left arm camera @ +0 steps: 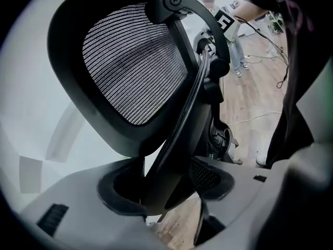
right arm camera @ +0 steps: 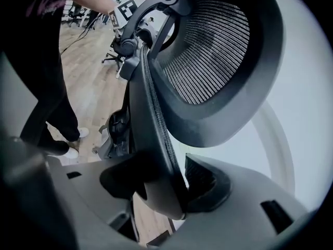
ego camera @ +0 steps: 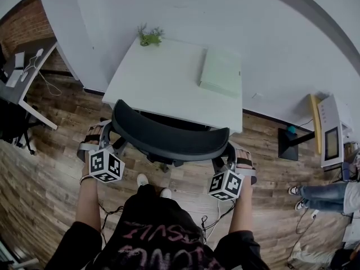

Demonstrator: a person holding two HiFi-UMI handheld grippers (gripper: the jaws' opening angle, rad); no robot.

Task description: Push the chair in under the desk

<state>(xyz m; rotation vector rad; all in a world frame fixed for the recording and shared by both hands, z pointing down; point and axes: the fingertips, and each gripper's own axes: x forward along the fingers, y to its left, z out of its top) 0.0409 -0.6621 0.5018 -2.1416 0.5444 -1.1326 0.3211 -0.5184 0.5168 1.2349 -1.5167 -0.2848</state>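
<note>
A black office chair [ego camera: 169, 136] stands right in front of the white desk [ego camera: 157, 80], its curved backrest facing me. My left gripper [ego camera: 107, 135] holds the backrest's left end and my right gripper [ego camera: 232, 153] holds its right end. In the left gripper view, the left gripper [left arm camera: 166, 187] is shut on the backrest's black rim, with the mesh headrest [left arm camera: 130, 61] above it. In the right gripper view, the right gripper [right arm camera: 165, 184] is likewise shut on the rim, under the mesh headrest [right arm camera: 208, 51]. The seat is hidden below the backrest.
A pale green box [ego camera: 220, 72] and a small plant [ego camera: 149, 37] sit on the desk. Another desk [ego camera: 25, 75] stands at the left. At the right are a stand with a screen [ego camera: 331, 133] and a person's legs [ego camera: 323, 196]. The floor is wood.
</note>
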